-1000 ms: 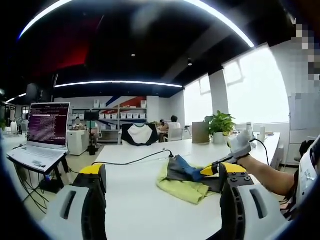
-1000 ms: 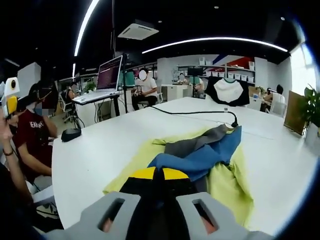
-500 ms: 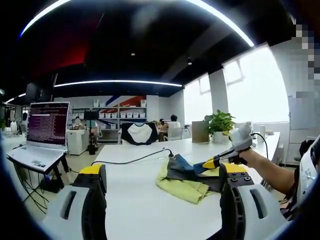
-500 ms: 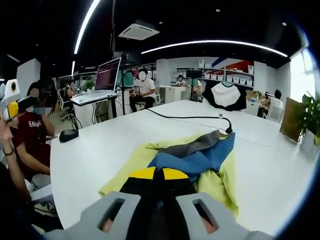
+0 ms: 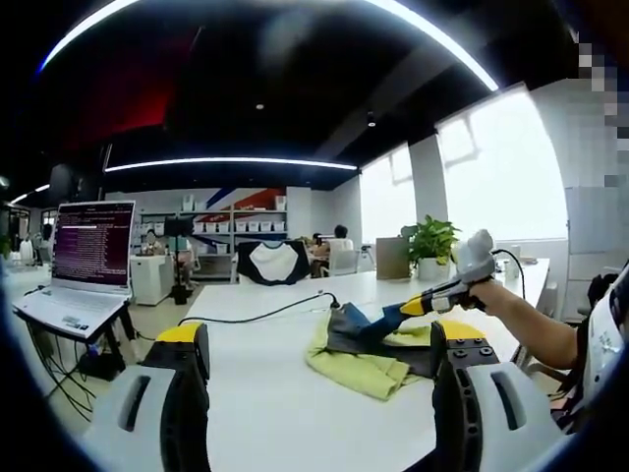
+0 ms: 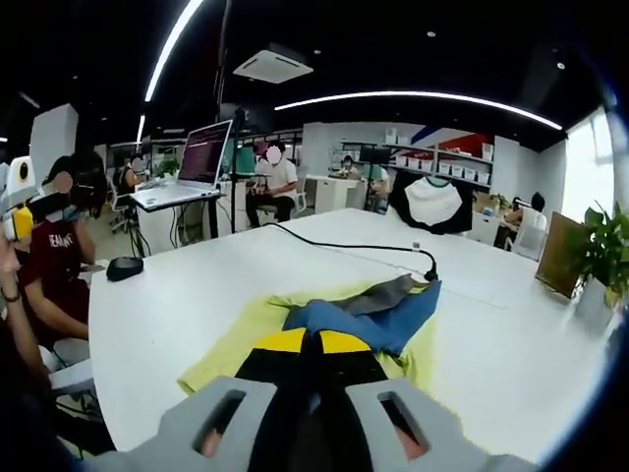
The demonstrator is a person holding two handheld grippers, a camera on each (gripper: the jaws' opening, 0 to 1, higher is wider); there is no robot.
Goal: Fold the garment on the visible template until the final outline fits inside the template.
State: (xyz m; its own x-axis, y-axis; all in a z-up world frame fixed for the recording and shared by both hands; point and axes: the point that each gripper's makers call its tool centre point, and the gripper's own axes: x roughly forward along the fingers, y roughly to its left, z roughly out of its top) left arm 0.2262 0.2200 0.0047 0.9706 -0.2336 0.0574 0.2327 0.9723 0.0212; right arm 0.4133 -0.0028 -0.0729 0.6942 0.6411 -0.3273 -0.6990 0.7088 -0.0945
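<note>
1. I can read no brand or label; the laptop (image 5: 90,258) off beyond my left jaw shows lines of text too small to make out, and a red shirt at the left edge of the right gripper view carries white letters I cannot read whole.
2. My left tongs (image 5: 319,393) stand wide open, with bare white table (image 5: 265,413) between the jaws and nothing held.
3. My right tongs (image 6: 310,342) have their yellow-tipped jaws pressed together on blue cloth; in the left gripper view they come in from the right (image 5: 413,306), pinching a blue corner lifted off the table.
4. The garment (image 6: 378,313) is a blue and grey piece lying on a yellow-green sheet (image 6: 236,339), straight ahead of the right tongs and touching their tips.
5. Its long axis runs away from the right tongs towards the far table edge, the grey part farthest out.
6. From the left tongs the pile (image 5: 366,344) sits ahead, nearer the right jaw.
7. A black cable (image 6: 344,246) crosses the table beyond the garment.
8. The room is an open office: dark ceiling with curved light strips, shelves on the far wall, bright windows, a potted plant (image 5: 430,246), a black-and-white shirt (image 6: 431,205) displayed at the back, and seated people.
</note>
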